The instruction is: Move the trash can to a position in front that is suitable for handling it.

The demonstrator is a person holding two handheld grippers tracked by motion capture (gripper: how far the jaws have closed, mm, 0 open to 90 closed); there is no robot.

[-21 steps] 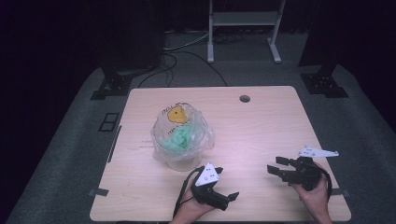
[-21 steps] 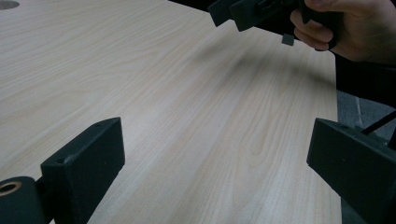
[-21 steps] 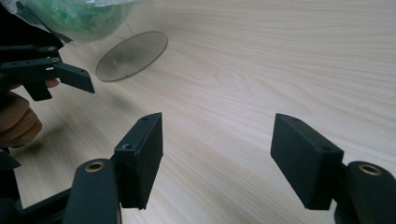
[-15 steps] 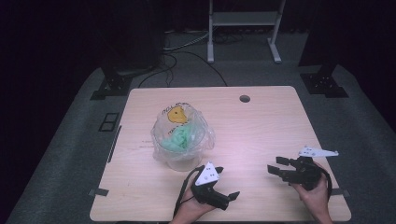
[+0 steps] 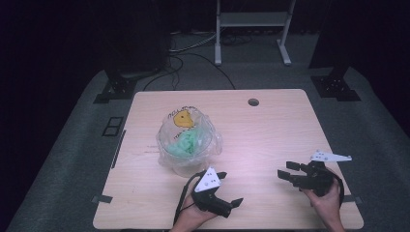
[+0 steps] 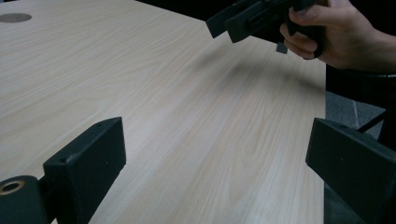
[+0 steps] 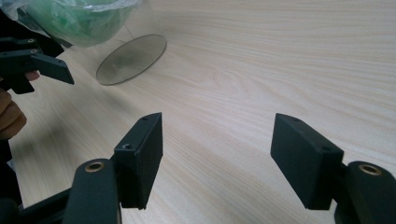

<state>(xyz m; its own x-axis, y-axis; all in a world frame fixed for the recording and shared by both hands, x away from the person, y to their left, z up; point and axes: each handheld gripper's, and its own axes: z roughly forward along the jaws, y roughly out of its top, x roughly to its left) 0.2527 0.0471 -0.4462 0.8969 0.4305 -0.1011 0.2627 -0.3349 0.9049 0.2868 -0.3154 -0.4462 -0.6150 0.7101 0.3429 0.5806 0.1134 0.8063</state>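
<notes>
The worktop lies bare between the two tongs. Beyond the left tongs, just ahead of them and slightly to their left, stands a clear glass bowl wrapped in a clear plastic bag. Inside are green crumpled stuff and a yellow printed patch. From the right tongs the bowl sits well off to the left; in the right gripper view its round base rests flat on the wood.

Both tongs stand wide and hold nothing, low over the wood near the person's edge. I judge this the approach, with no contact yet. The next move likely calls for swinging the left tongs toward the bag's loose plastic, and bringing the right across to steady the bowl.
</notes>
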